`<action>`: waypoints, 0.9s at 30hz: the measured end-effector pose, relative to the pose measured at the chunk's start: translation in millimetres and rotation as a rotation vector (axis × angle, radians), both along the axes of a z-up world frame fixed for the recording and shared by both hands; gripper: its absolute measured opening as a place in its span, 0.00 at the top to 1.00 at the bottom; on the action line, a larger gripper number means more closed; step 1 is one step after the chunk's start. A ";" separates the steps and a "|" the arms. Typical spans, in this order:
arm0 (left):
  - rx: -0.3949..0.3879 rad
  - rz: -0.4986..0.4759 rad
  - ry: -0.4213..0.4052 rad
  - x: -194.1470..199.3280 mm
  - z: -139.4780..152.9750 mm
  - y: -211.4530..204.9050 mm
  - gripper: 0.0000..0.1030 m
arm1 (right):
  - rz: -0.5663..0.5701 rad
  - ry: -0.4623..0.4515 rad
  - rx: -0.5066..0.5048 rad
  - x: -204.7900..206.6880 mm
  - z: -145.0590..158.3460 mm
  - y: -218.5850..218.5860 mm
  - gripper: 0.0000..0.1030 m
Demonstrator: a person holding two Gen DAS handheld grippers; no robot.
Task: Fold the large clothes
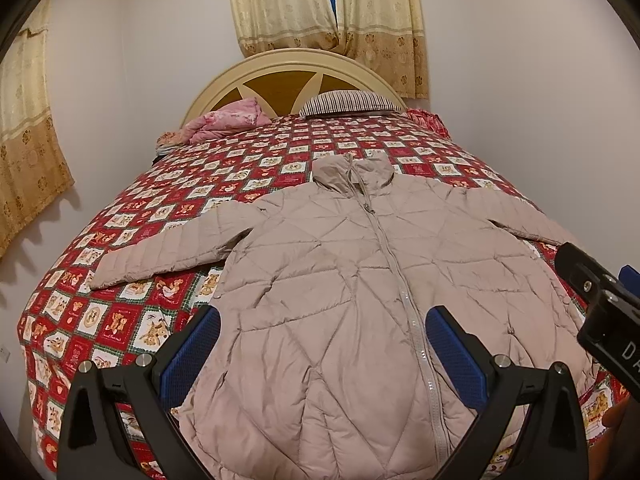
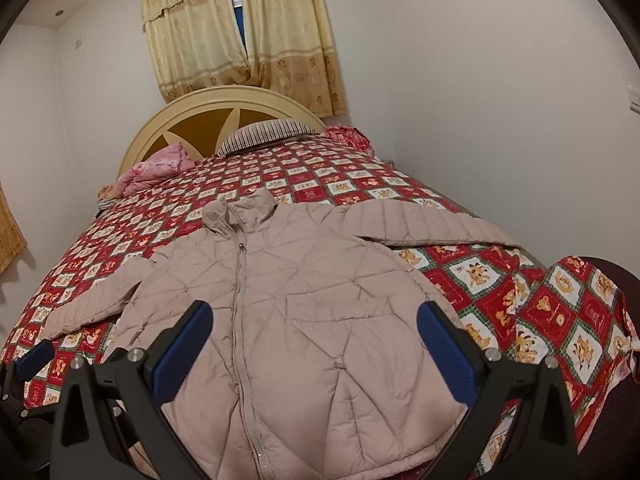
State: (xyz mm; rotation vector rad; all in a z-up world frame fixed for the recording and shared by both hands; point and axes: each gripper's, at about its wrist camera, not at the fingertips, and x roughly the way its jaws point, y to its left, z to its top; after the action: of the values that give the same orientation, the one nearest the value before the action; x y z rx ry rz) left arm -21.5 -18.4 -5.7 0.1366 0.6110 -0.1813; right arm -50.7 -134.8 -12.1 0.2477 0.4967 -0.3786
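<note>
Both grippers [image 1: 324, 350] [image 2: 314, 346] have black frames, blue ribbed pads [image 1: 456, 356] and silver screws.

From my left tongs [image 1: 322, 354] the camera looks forward over the foot of the bed [image 1: 120, 320], toward the headboard [image 1: 288, 76], close above the jacket [image 1: 340, 280]. My right tongs [image 2: 314, 350] face the same way from just to the right. Both views share the jacket [image 2: 288, 300], the headboard [image 2: 216, 116] and the curtain [image 2: 240, 40]; each glimpses the other tongs at its edge.
</note>
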 end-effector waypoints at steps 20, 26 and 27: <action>-0.033 -0.067 0.092 30.6 -38.3 -4.6 0.01 | -0.015 0.050 0.044 17.8 -30.1 -11.3 0.00; -0.032 -0.031 0.127 95.3 -56.4 4.9 0.01 | -0.050 0.100 0.149 32.5 -62.0 -53.6 0.00; -0.026 -0.020 0.126 104.5 -56.2 6.6 0.01 | -0.055 0.098 0.177 33.6 -63.8 -64.0 0.00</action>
State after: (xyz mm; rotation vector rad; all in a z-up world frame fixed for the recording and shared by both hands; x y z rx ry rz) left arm 83.0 -11.8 -61.9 0.1065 0.7330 -0.2180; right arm -17.1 -198.7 -75.9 0.4159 0.6215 -0.4022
